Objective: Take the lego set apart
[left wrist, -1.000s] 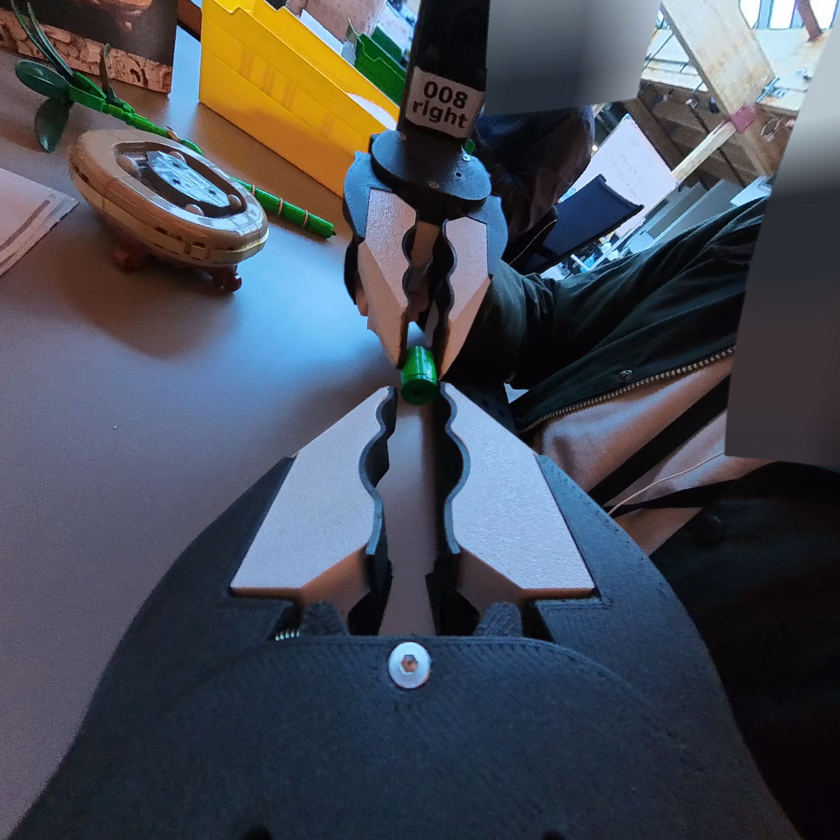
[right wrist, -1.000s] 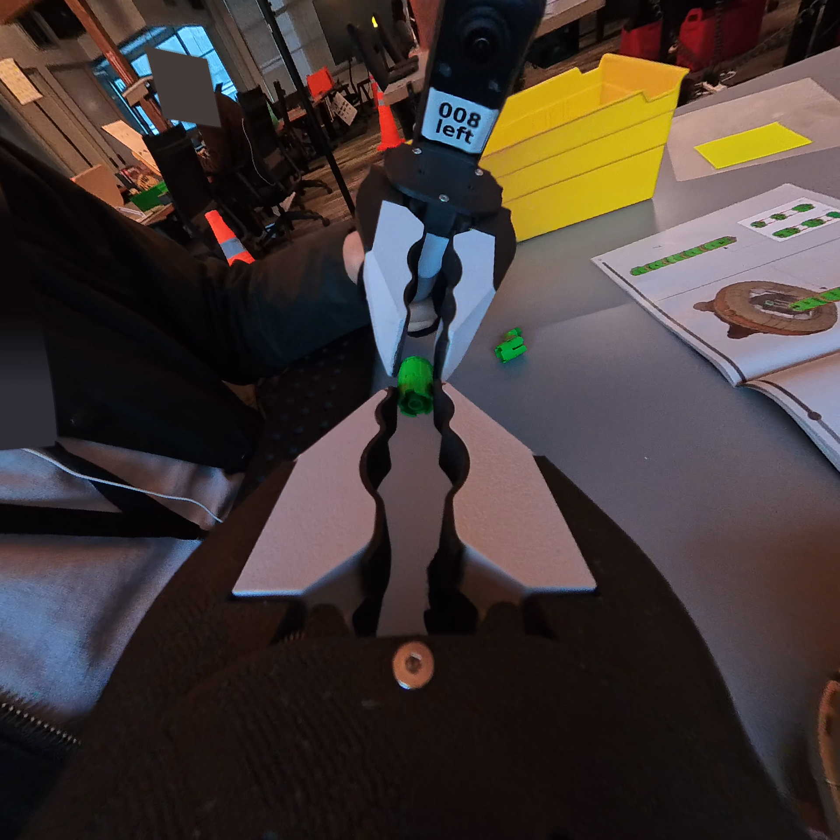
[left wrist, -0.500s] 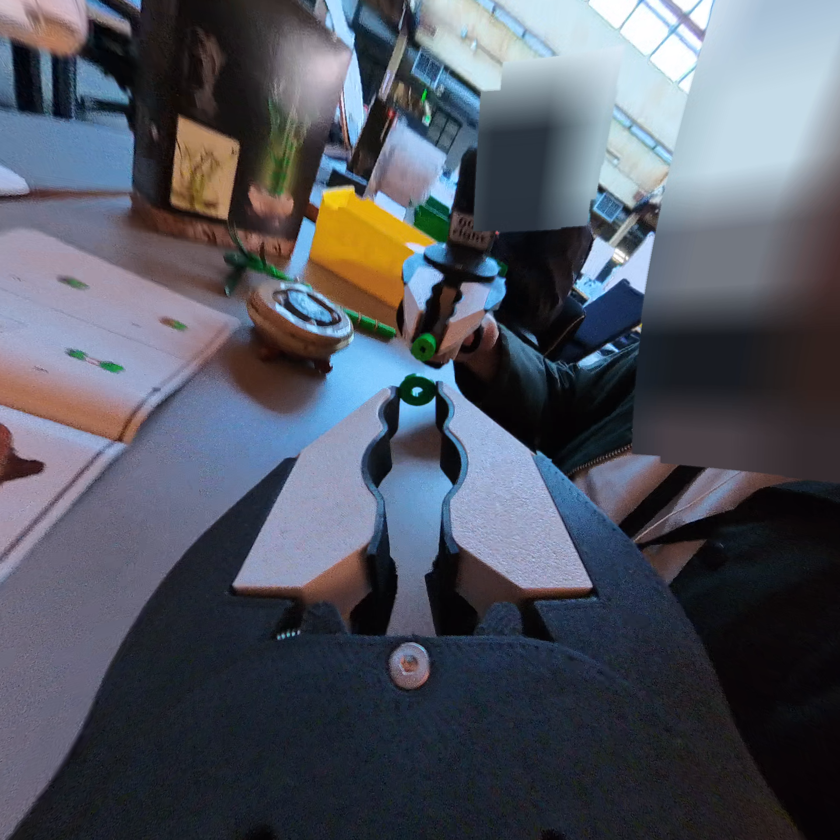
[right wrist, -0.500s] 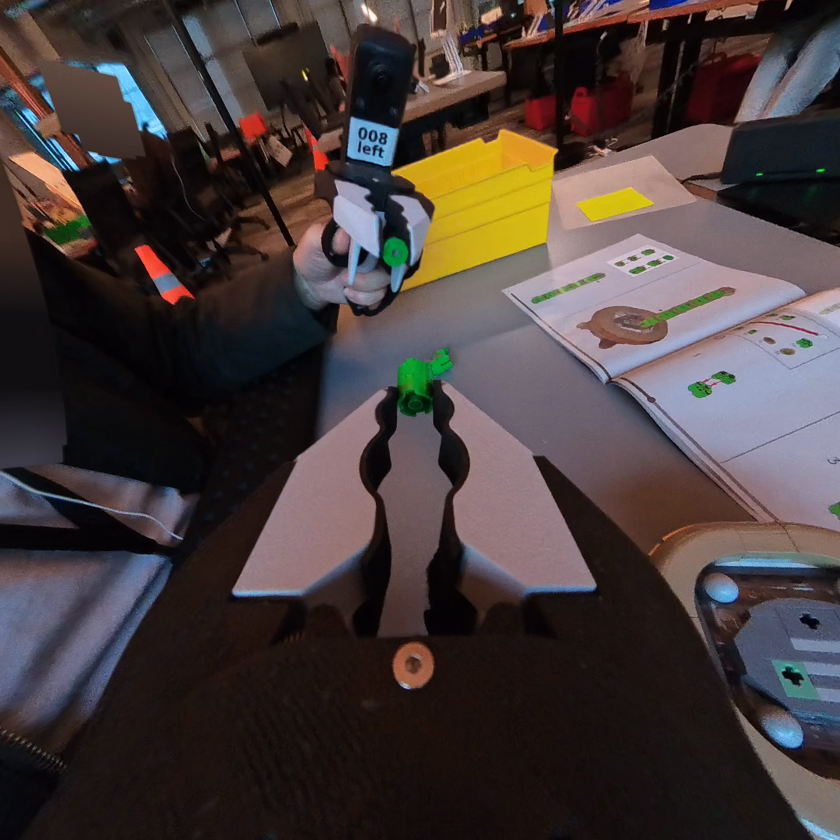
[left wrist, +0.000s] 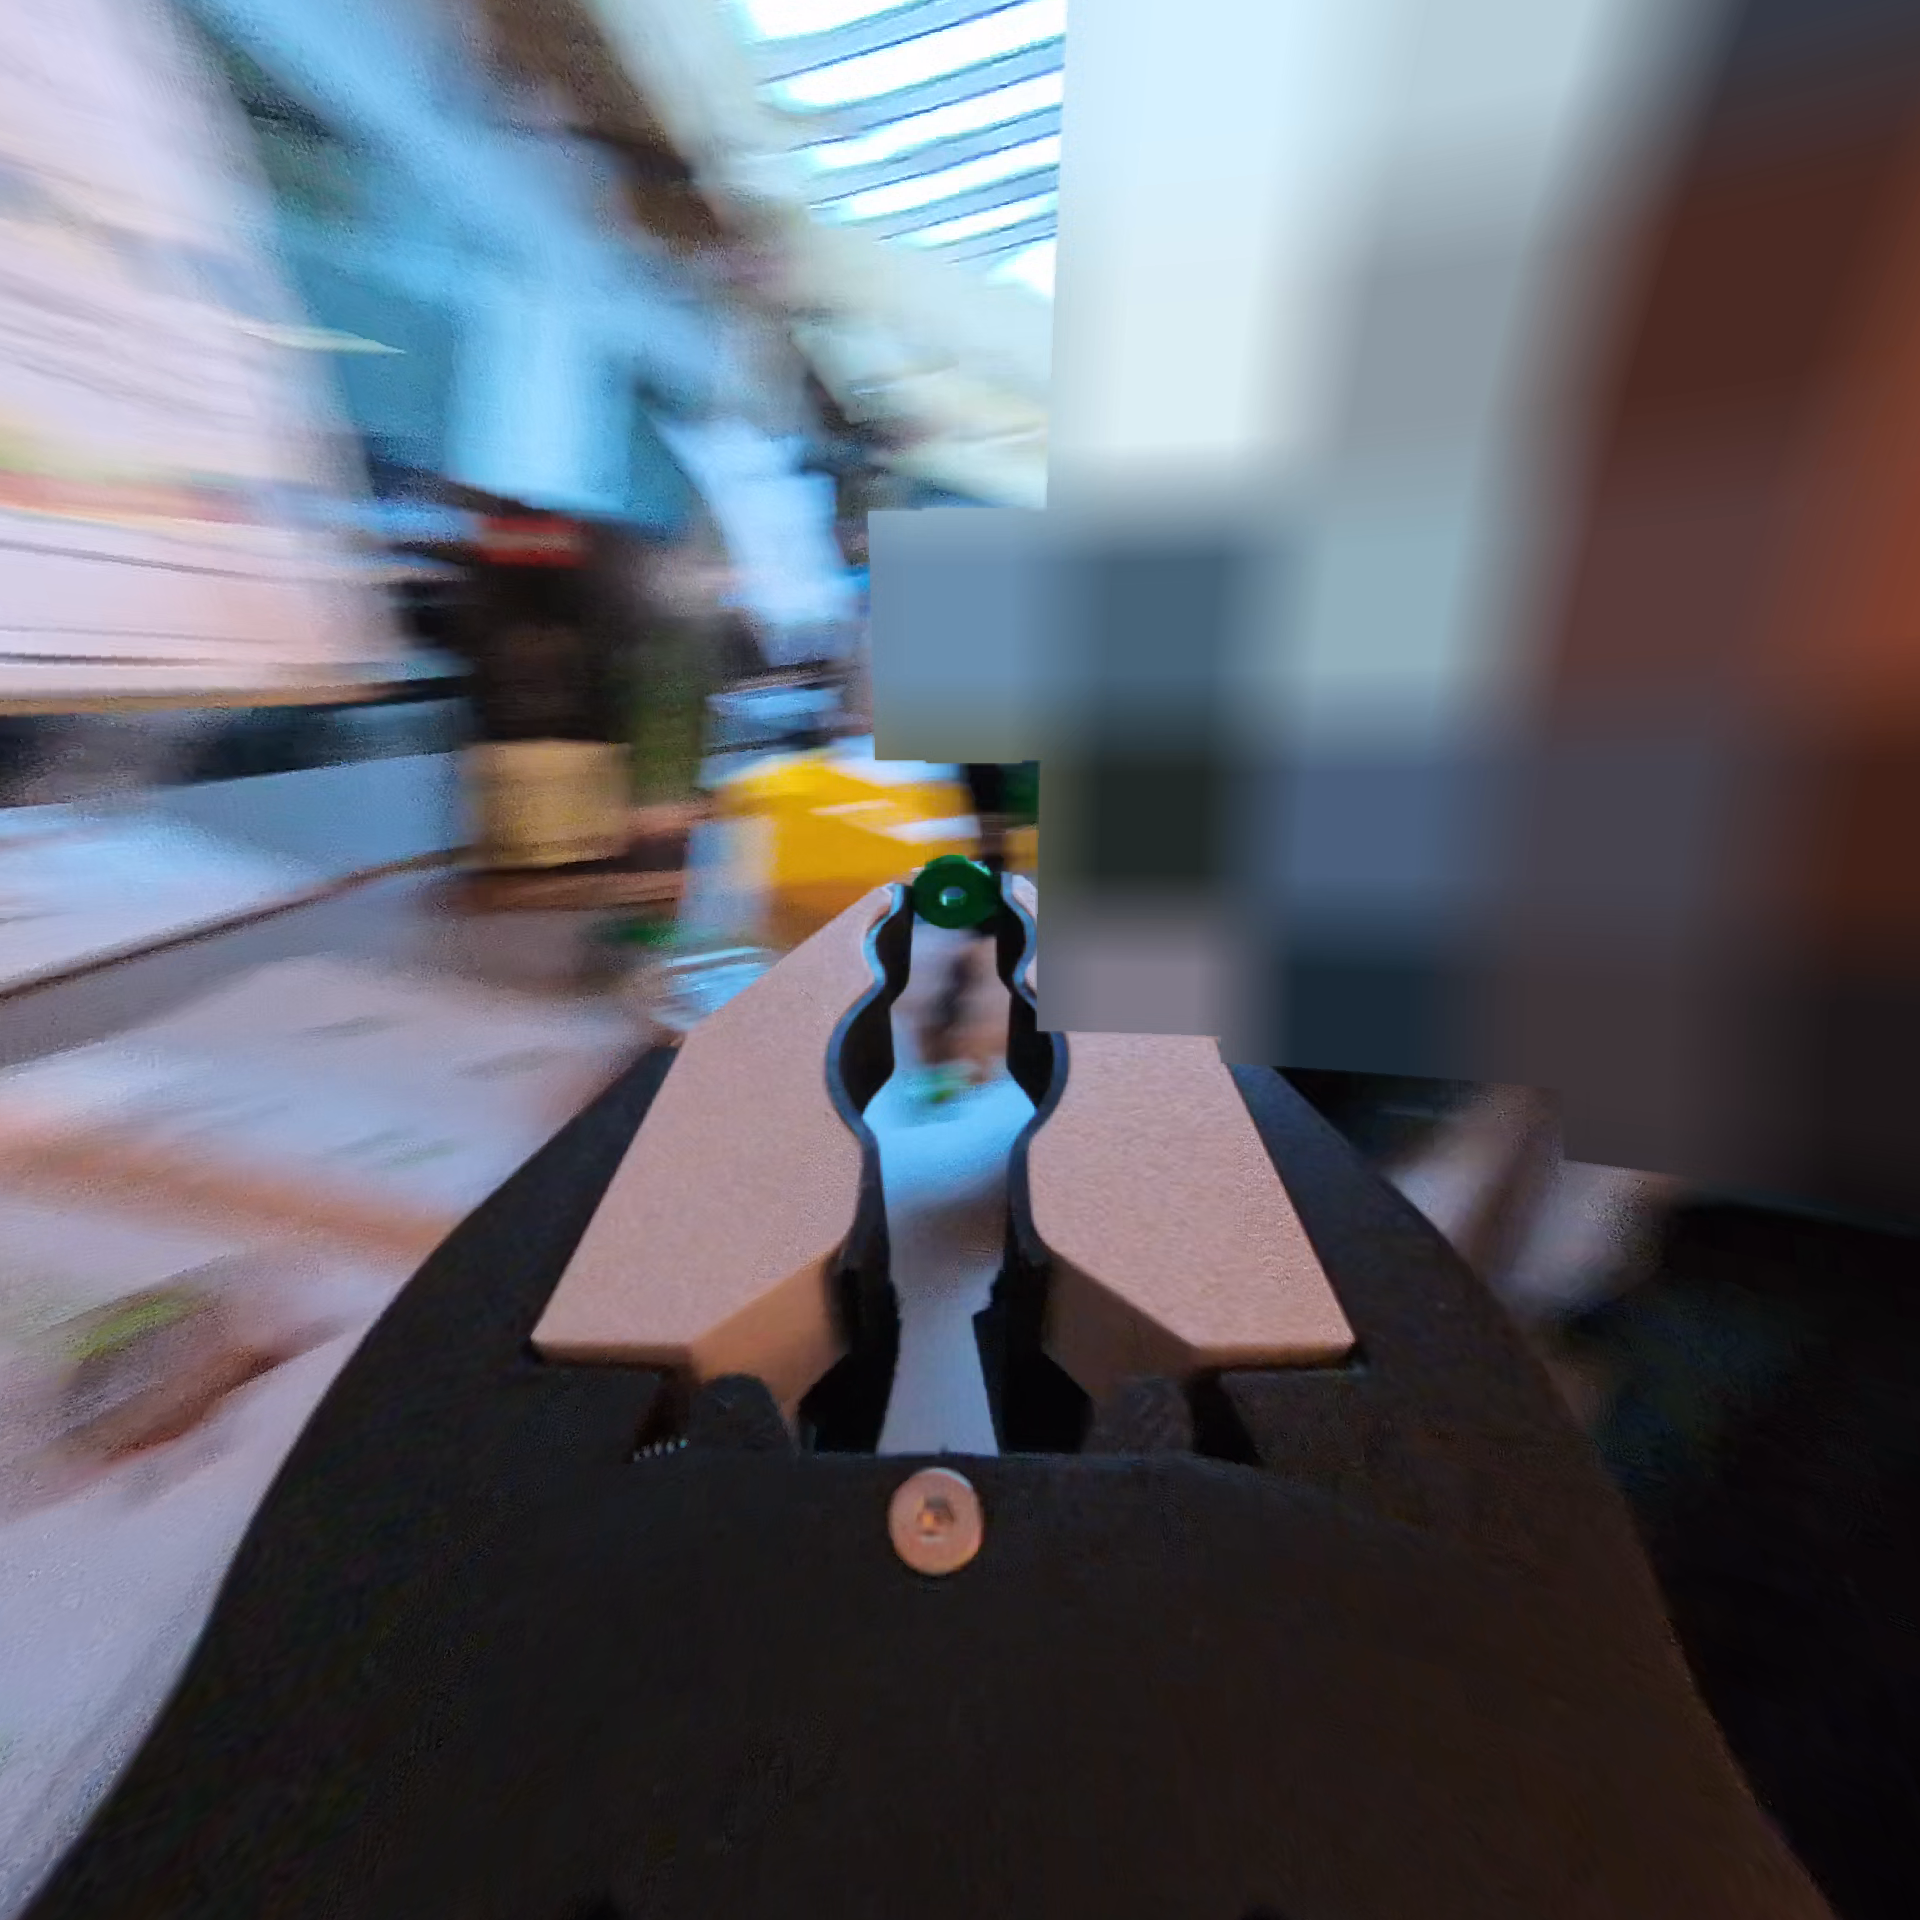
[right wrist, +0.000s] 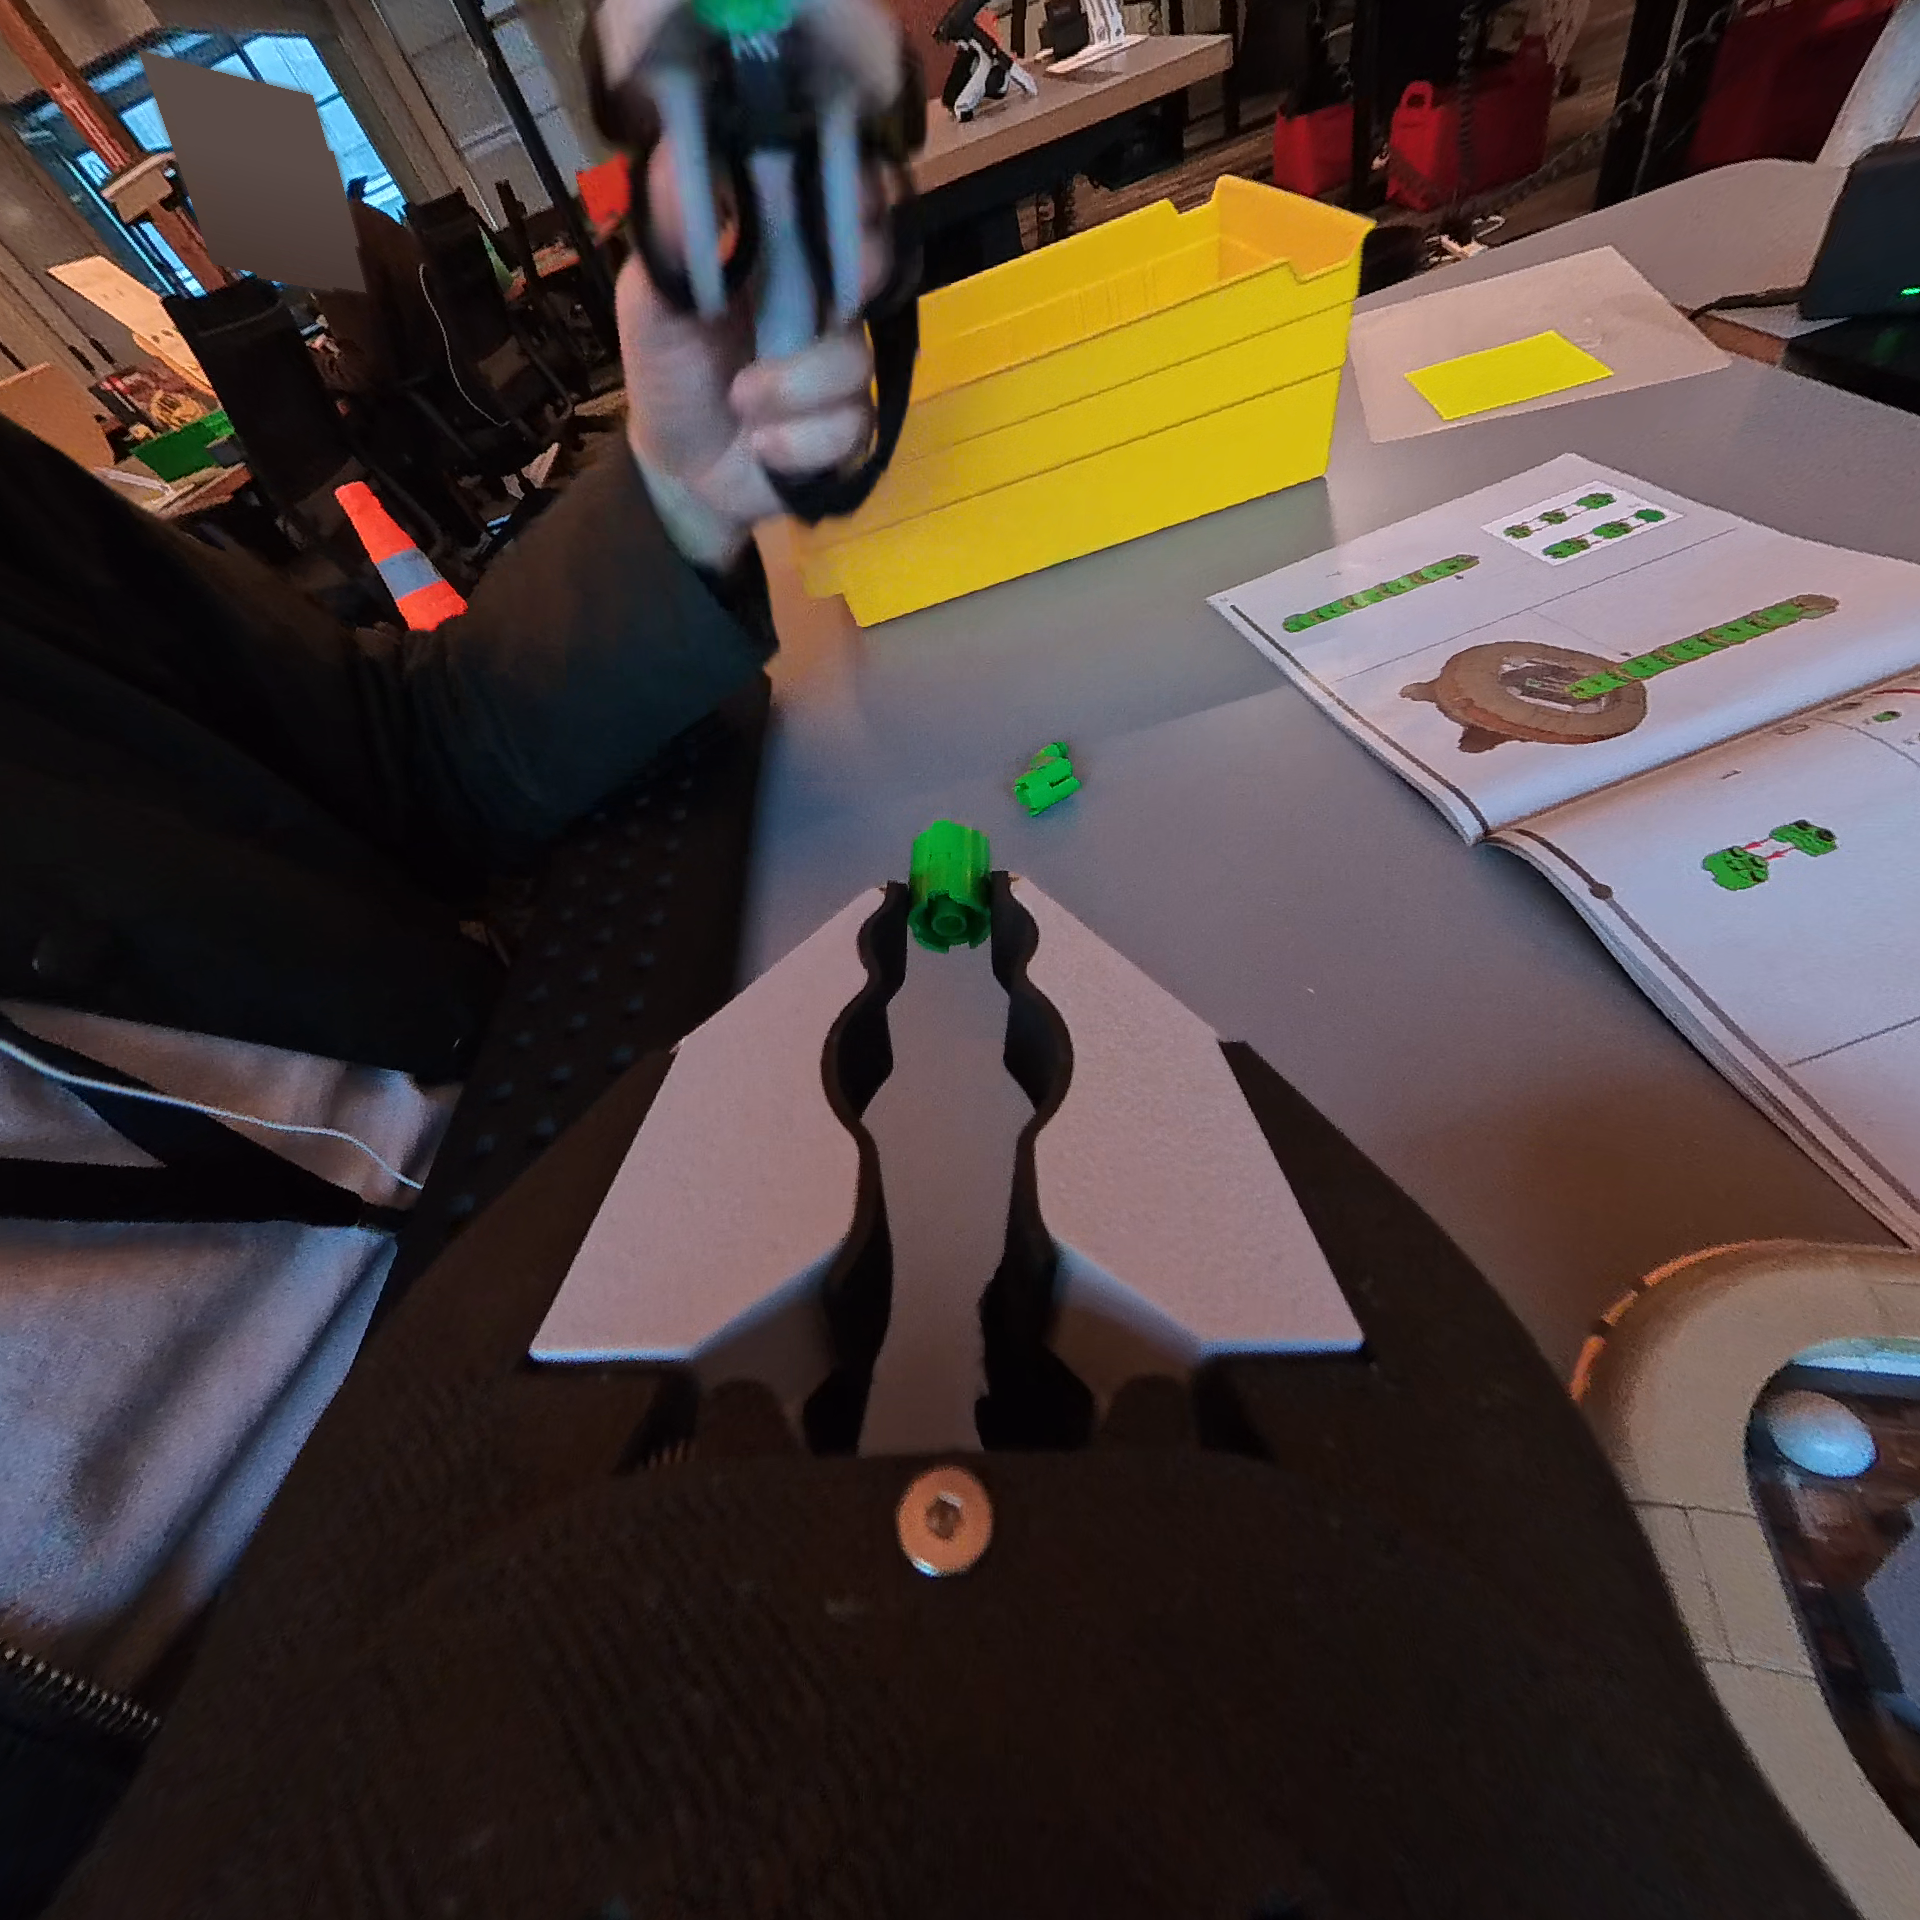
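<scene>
Mid-step: left tool (left wrist: 952, 896) pinching small green ring (left wrist: 952, 894), right tool (right wrist: 948, 902) pinching green stub piece (right wrist: 948, 888); pieces apart; next, likely drop both into yellow bin (right wrist: 1101, 436)

Left wrist view smears with motion blur under bright skylight; right wrist view is dimmer, sharper, edge-warped.
</scene>
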